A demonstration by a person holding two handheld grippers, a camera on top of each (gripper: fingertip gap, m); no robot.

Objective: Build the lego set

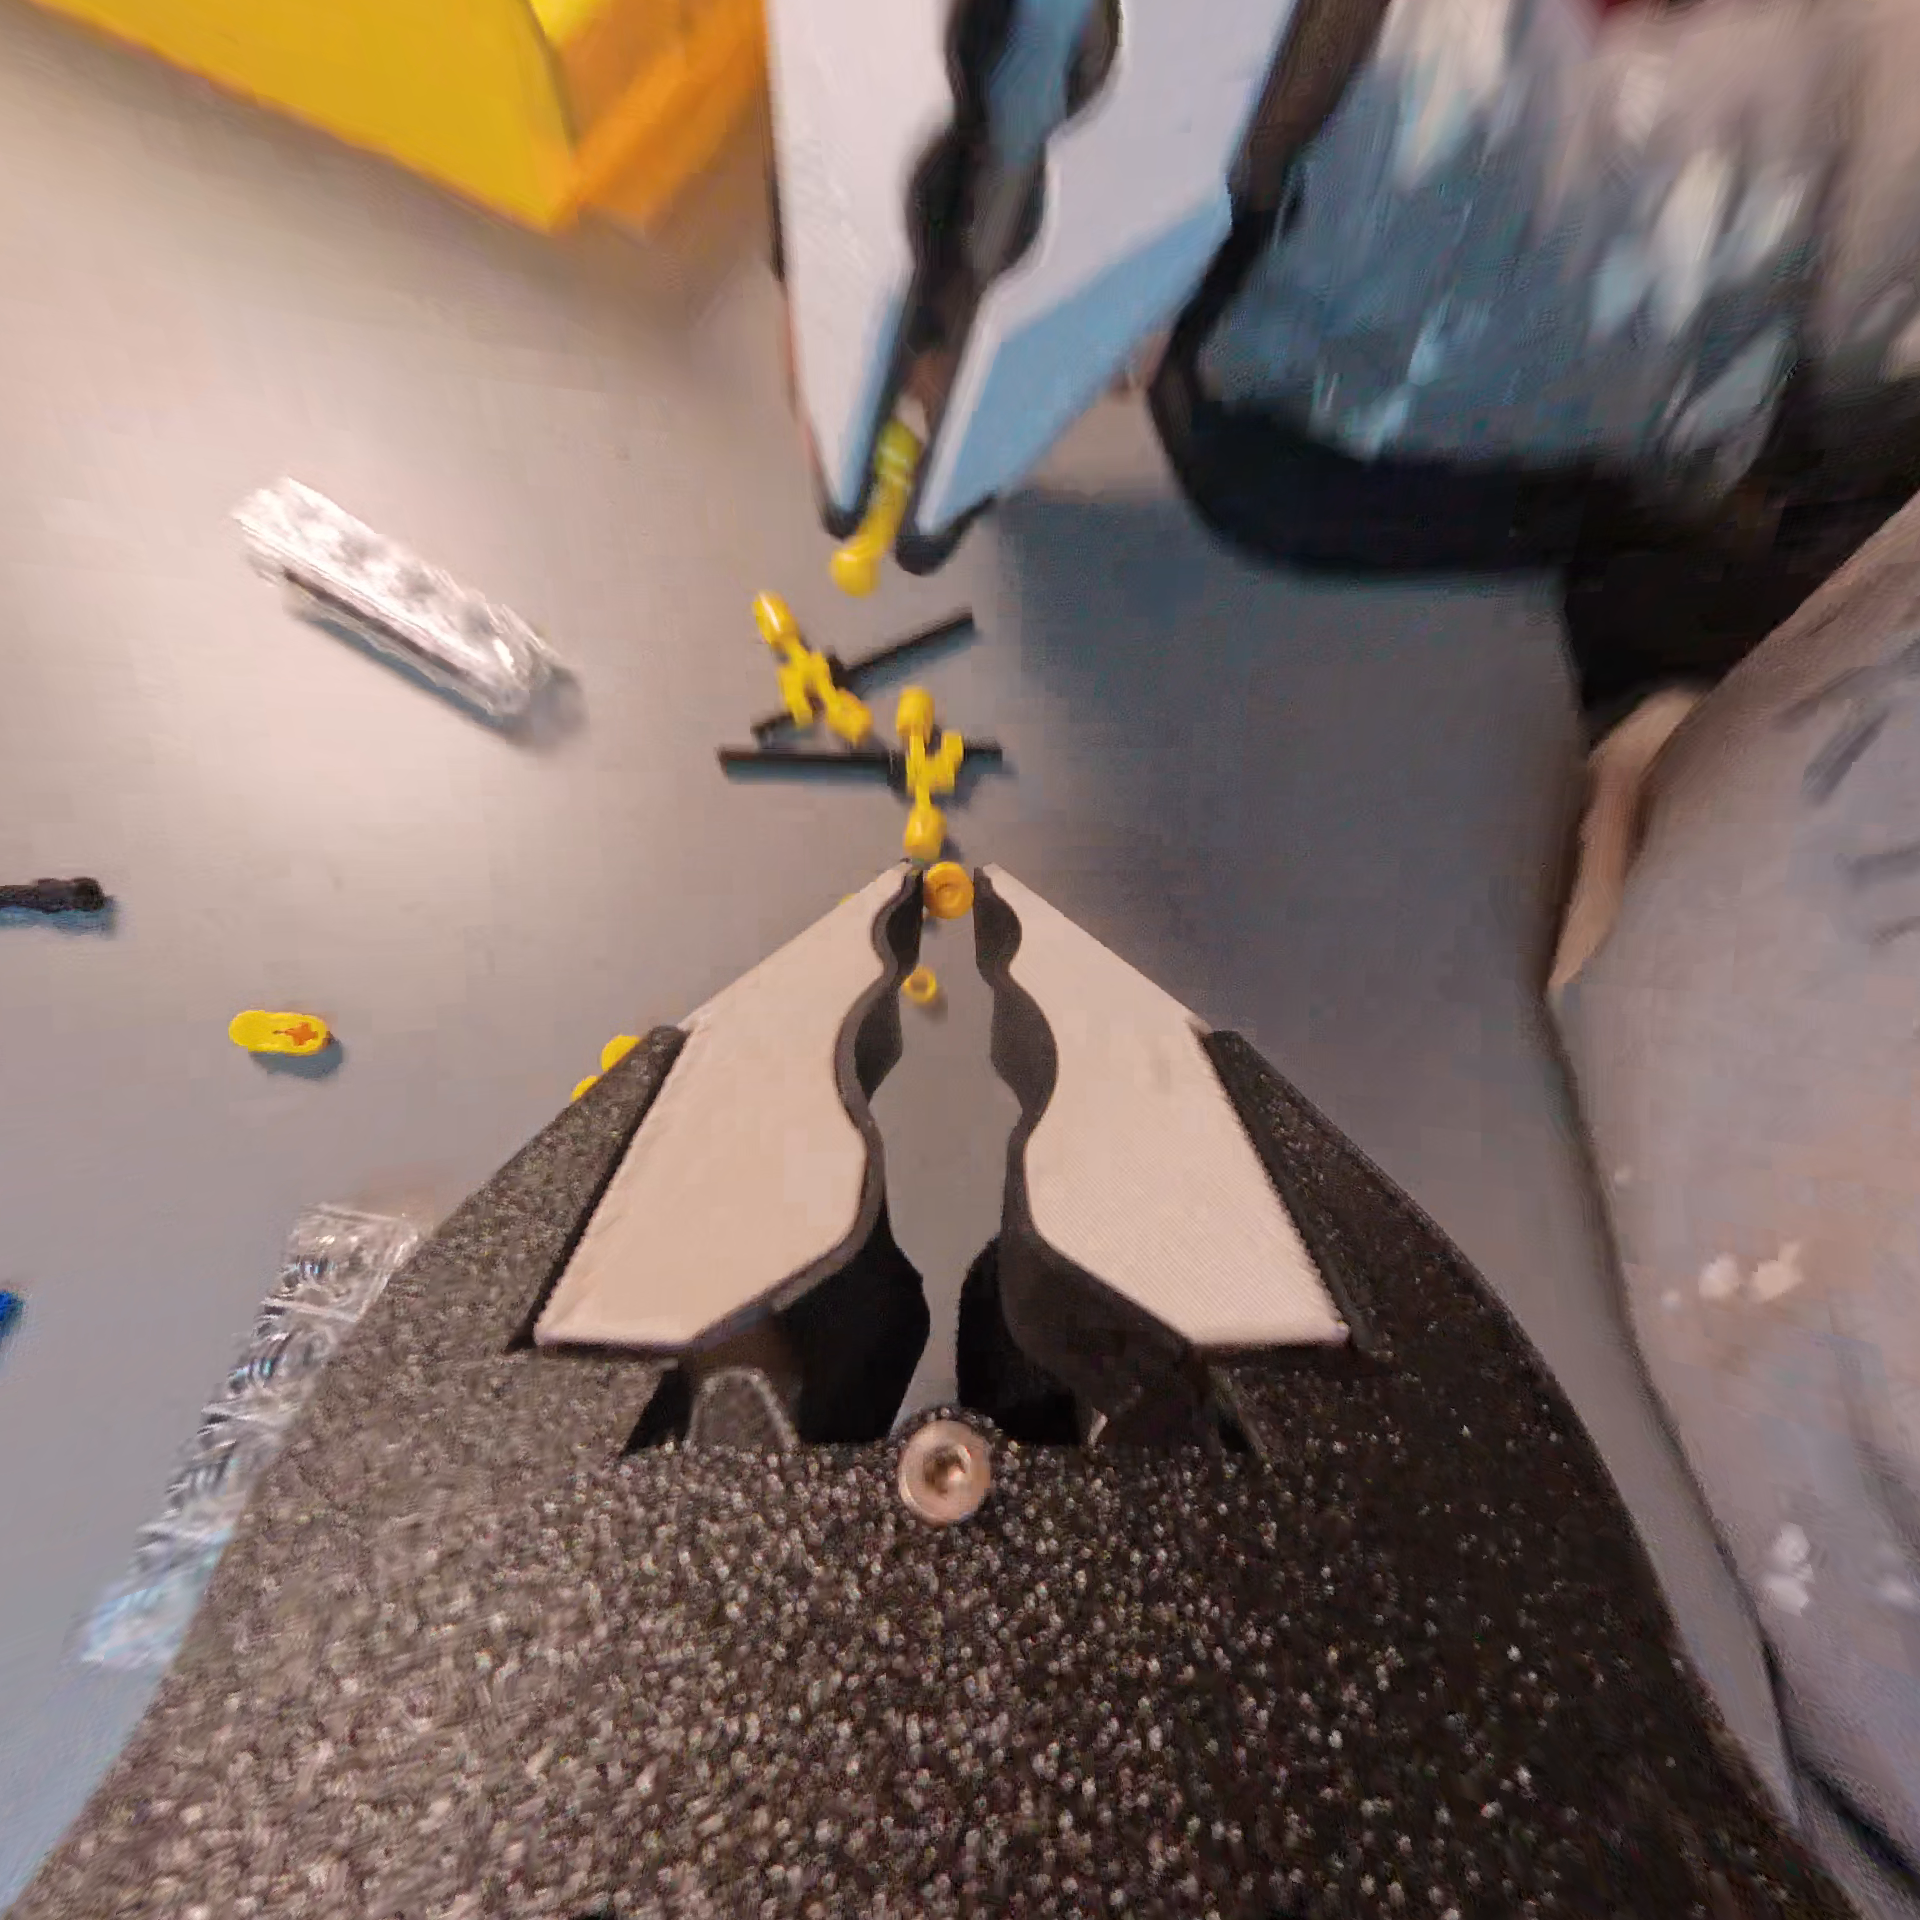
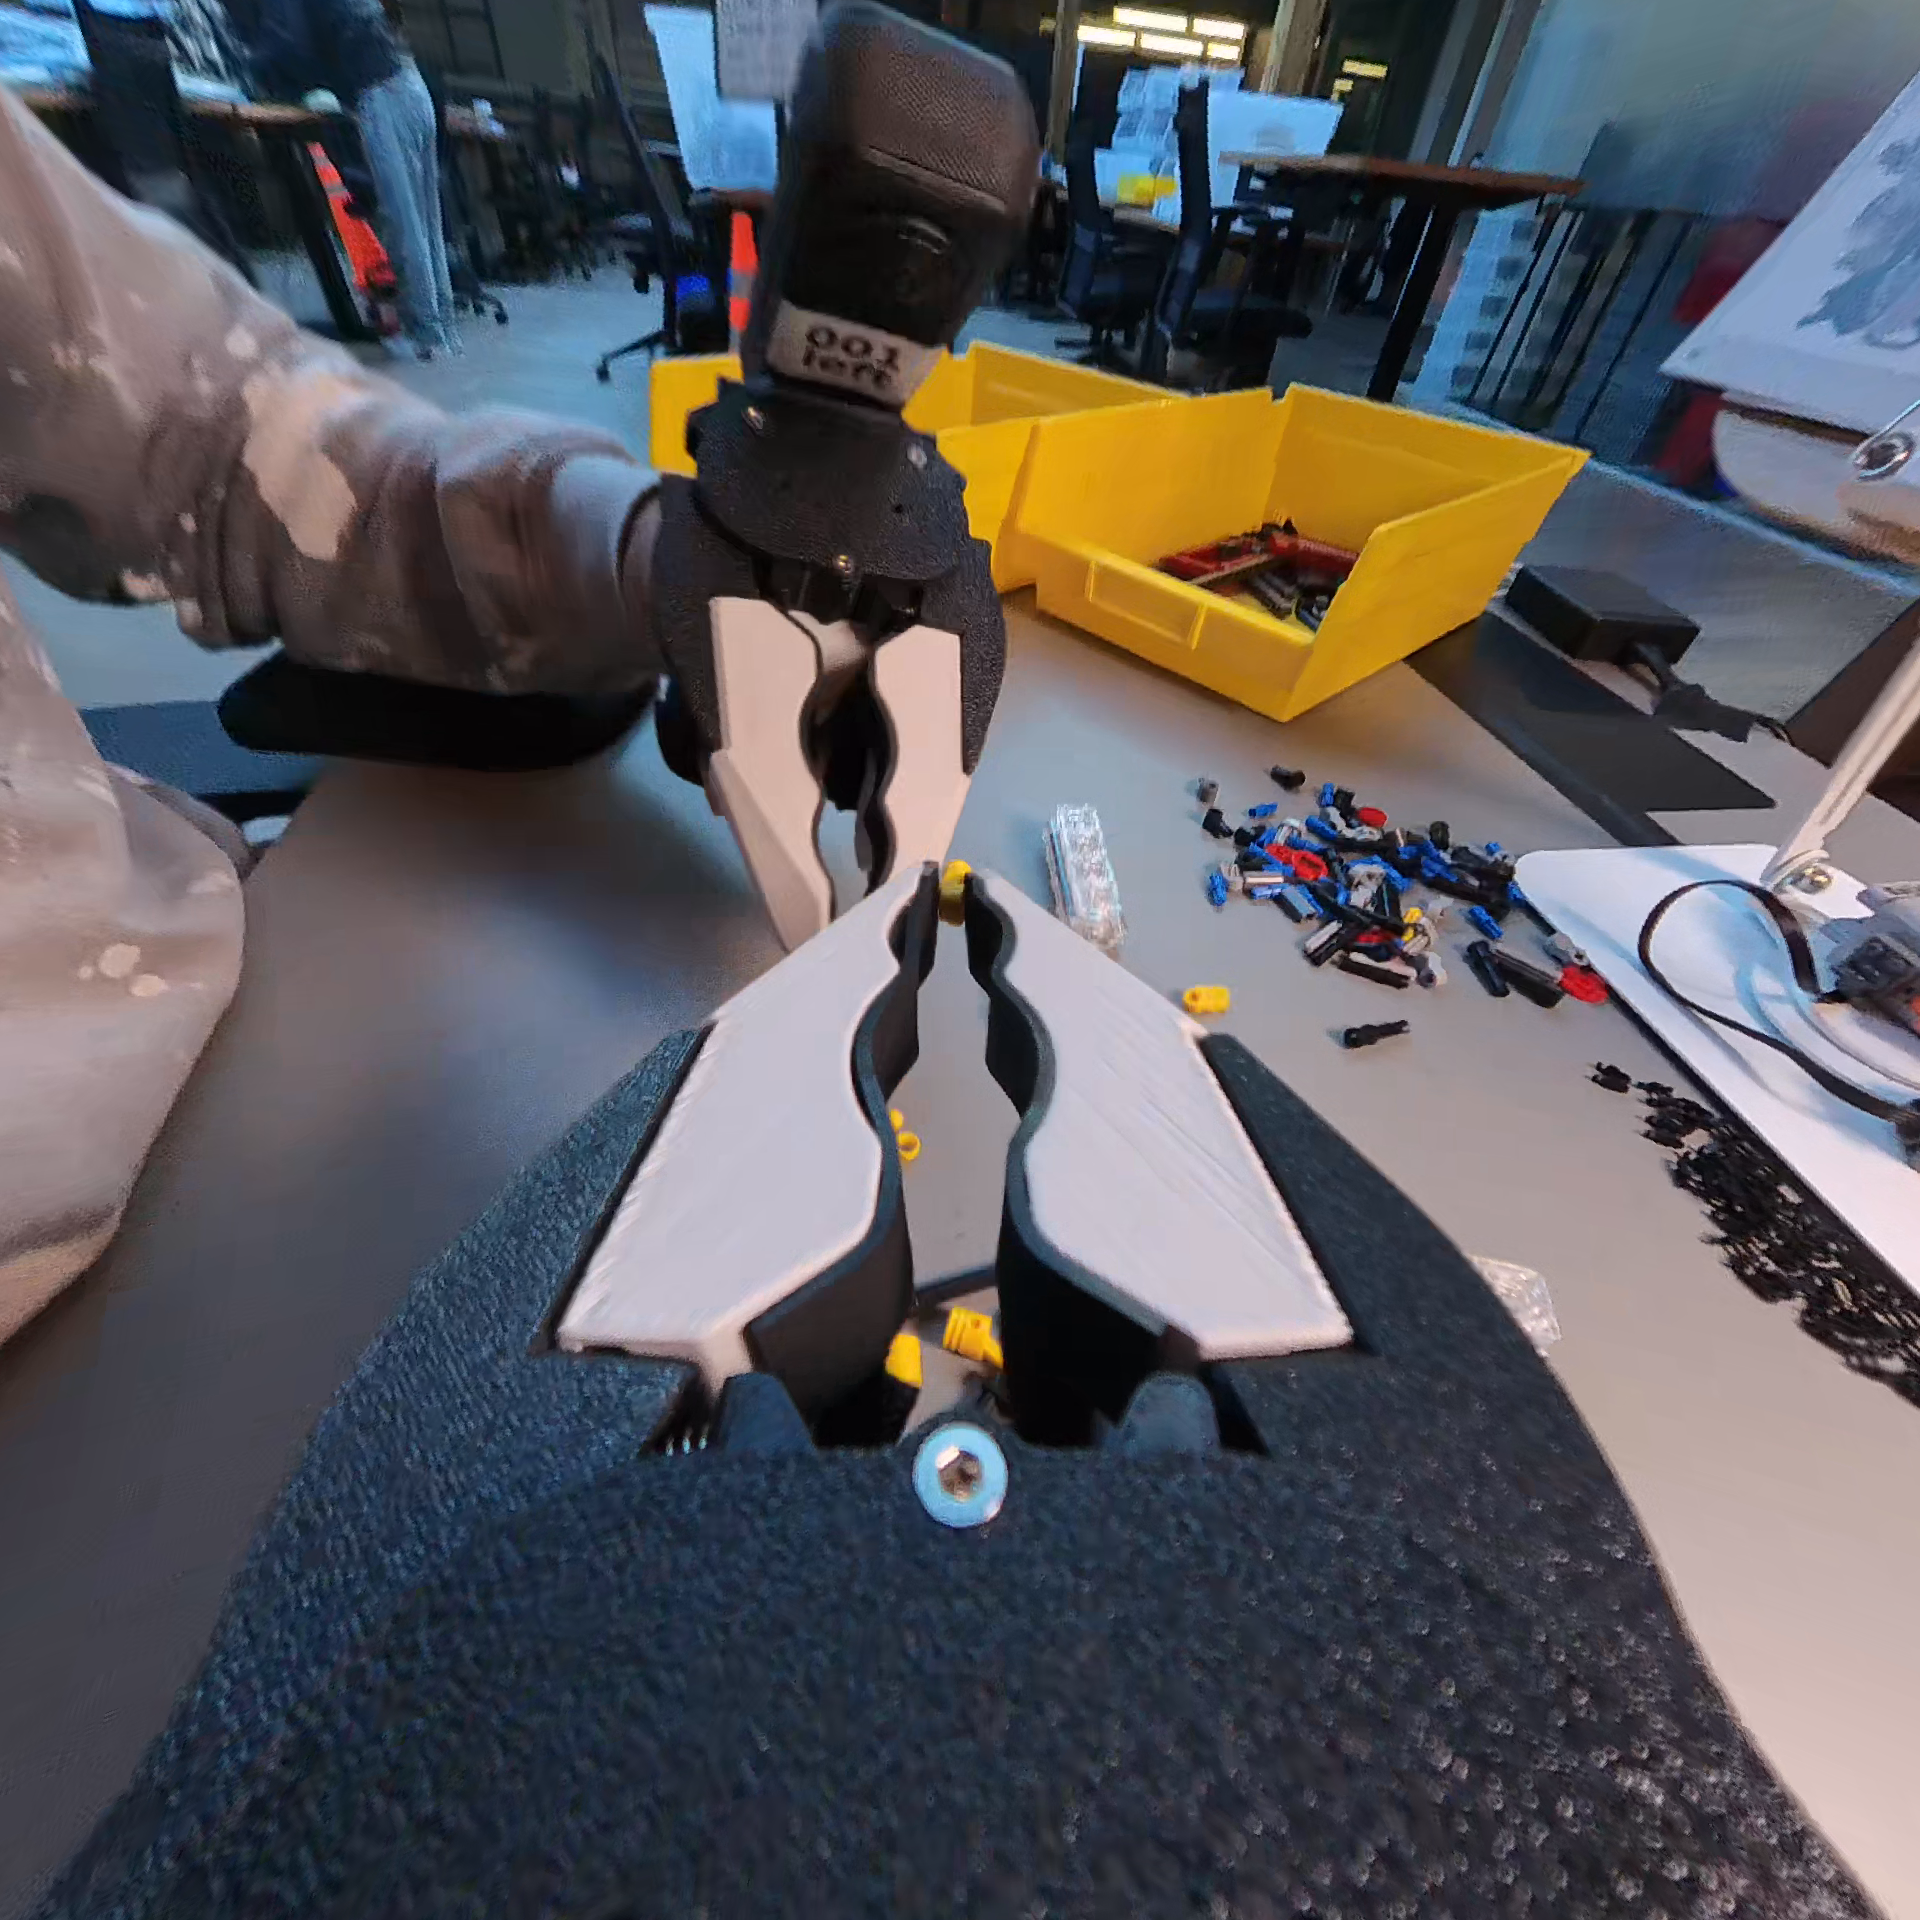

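My left gripper [image 1: 948,881] points down at the grey table [image 1: 468,416], its jaws almost closed on a small round yellow piece [image 1: 948,891] at the tips. Just beyond it lie two yellow connectors [image 1: 920,769] [image 1: 800,675] across thin black axles [image 1: 810,756]. My right gripper [image 2: 951,888] is shut on a yellow connector [image 2: 954,891]; in the left wrist view it comes down from the top [image 1: 881,525] with that piece [image 1: 883,499] sticking out of its tips. The left gripper [image 2: 831,831] hangs just behind the right one's tips. More yellow bits [image 2: 971,1335] lie under the right gripper.
Yellow bins [image 2: 1278,540] [image 1: 416,94] stand at the back. A pile of blue, black and red pieces [image 2: 1371,883], a clear bag [image 2: 1086,873] [image 1: 395,597], a yellow link [image 1: 278,1032], small black pieces [image 2: 1766,1195] and a white lamp base [image 2: 1662,935] lie to the right. A sleeve [image 2: 312,499] is at the left. My right fingertips sit around 7 cm from my left ones.
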